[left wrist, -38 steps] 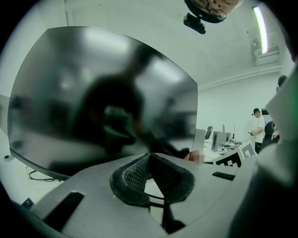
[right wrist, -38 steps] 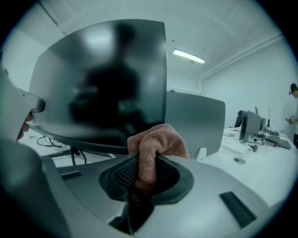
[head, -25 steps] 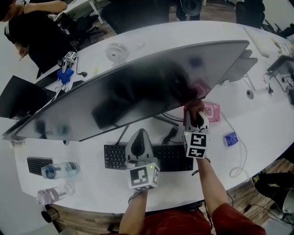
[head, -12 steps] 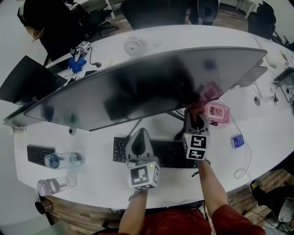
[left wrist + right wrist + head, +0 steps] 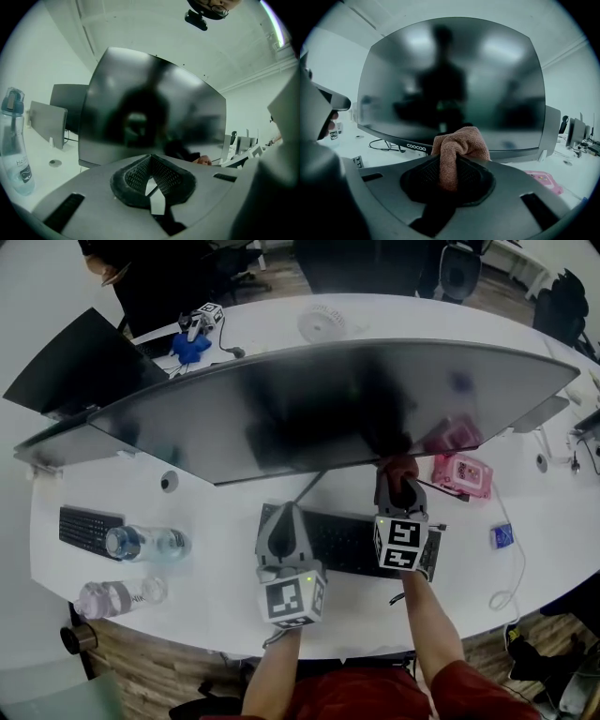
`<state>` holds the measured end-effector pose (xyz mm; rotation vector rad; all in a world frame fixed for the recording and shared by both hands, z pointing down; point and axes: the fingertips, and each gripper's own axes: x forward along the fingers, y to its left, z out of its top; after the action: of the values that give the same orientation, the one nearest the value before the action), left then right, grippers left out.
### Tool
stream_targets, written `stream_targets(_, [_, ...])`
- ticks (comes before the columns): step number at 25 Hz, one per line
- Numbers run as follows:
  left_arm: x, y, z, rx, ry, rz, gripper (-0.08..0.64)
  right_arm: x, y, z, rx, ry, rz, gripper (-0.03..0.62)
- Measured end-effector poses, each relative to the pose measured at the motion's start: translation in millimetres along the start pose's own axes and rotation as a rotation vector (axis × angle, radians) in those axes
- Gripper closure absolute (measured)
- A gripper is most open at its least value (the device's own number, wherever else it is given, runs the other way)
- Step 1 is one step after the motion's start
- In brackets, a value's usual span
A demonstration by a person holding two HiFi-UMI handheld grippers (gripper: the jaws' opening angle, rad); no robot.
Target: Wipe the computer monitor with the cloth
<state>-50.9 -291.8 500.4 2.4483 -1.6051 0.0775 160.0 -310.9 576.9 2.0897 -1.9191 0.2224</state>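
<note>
One soft, light cloth (image 5: 461, 146) is pinched at its fold by the right gripper (image 5: 451, 177), near the breakable monitor (image 5: 450, 84), while the left gripper (image 5: 151, 183) is closed on nothing.

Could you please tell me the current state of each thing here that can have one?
Monitor: screen dark, standing upright.
Cloth: bunched up, gripped at its middle.
Right gripper: shut on the cloth.
Left gripper: shut, nothing between its jaws.
Water bottle: lid on.
</note>
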Motion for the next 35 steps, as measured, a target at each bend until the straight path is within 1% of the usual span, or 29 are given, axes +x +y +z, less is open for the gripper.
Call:
stream_targets(9, [-27.8, 56.6, -1.0, -0.021, -0.013, 0.076, 0.537, 4.5, 66.2, 4.5, -0.025, -0.004, 0.069, 0.517])
stream_targets(21, [-57.9, 125.1, -2.0, -0.053, -0.020, 0.159, 0.537, 11.0, 151.2, 11.9, -0.056, -0.009, 0.152, 0.517])
stream_targets(35, [-90.9, 189.5, -8.1, -0.084, -0.024, 0.276, 0.537, 17.0, 252.8, 20.1, -0.103, -0.023, 0.307, 0.516])
